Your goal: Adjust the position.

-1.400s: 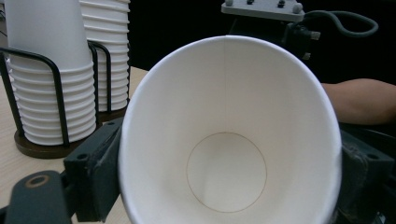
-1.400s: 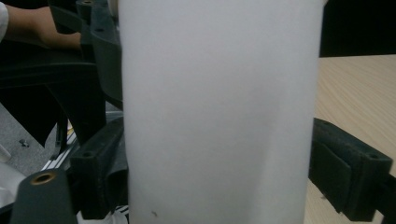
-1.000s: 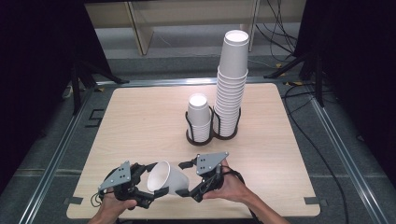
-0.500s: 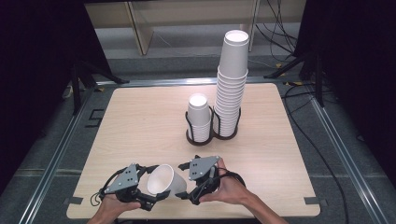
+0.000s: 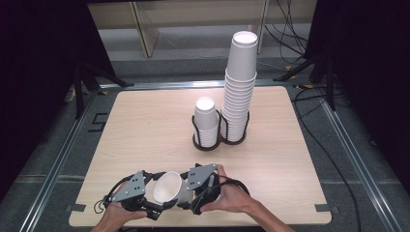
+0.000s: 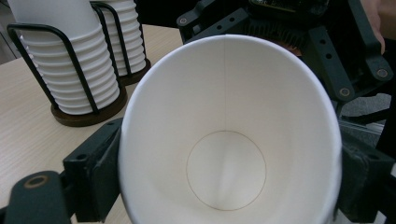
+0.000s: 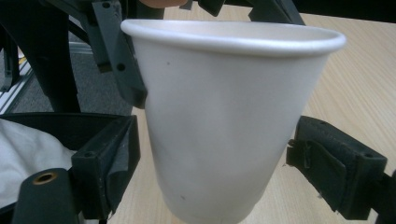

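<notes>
- A white paper cup (image 5: 169, 189) is held above the near table edge, tilted.
- Left gripper (image 6: 224, 186): jaws clamped on the cup's sides.
- Right gripper (image 7: 212, 172): jaws apart, straddling the cup without touching.
- Two cup stacks (image 5: 227, 111) stand far behind.

Light wooden table (image 5: 145, 125), rounded corners, metal frame around. Black wire cup holder (image 5: 218, 140) near centre, carrying short cup stack (image 5: 206, 121) and tall cup stack (image 5: 239, 87).
</notes>
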A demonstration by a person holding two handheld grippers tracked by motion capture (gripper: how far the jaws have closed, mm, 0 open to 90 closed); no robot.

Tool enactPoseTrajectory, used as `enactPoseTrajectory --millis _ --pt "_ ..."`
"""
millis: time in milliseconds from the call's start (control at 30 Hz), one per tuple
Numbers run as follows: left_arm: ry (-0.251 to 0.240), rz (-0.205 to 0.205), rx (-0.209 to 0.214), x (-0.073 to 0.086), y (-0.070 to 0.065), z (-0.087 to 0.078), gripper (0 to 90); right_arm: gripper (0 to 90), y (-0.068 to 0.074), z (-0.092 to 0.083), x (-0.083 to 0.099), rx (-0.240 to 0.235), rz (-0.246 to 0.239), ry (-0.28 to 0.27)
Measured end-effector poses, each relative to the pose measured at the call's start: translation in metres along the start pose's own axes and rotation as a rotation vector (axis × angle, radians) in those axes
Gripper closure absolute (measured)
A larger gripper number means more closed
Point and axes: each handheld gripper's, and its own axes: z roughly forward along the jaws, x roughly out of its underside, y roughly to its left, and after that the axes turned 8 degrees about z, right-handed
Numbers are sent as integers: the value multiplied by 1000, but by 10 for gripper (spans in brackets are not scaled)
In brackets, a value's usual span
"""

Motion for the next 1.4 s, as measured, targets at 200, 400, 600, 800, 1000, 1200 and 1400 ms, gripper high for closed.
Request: enactPoseTrajectory --millis 200,400,600,800,1000,1200,1400 --pt "4 3 0 -2 -2 0 127 178 1 6 -1 -13 -6 4" --pt "15 11 7 -2 -2 1 127 183 2 10 -1 -19 -3 6" --pt "12 18 16 -2 -2 0 127 203 1 12 -1 -24 -2 9" --pt "11 14 21 -2 -2 0 127 211 0 13 1 -38 13 -1" --pt "-12 11 31 -2 -2 1 127 203 0 14 2 -50 20 -1" --pt "-15 1 29 -3 -1 -1 127 214 -1 15 3 -56 24 -13" --pt "-17 0 36 -3 0 -1 125 226 -2 15 5 -61 21 -28"
